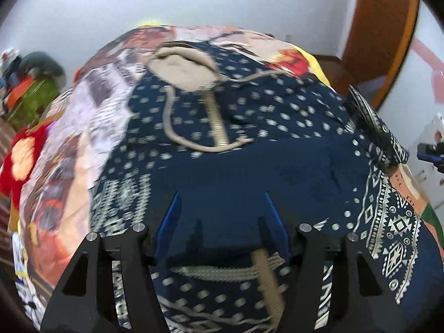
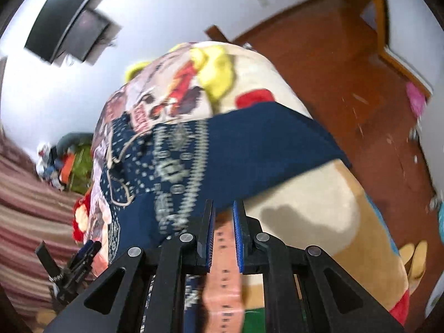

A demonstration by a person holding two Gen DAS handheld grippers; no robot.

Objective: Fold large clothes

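On the printed blanket (image 1: 69,149), a soft navy patterned hoodie (image 1: 249,166); both hand-held grippers' fingers apart.

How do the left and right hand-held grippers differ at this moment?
The left hand-held gripper has its jaws spread wide; the right hand-held gripper has them close together, with a narrow gap. The left hovers over the middle of the navy patterned hoodie; the right sits at its edge, over the blanket. Both have blue pads on black frames, and neither visibly grips cloth.
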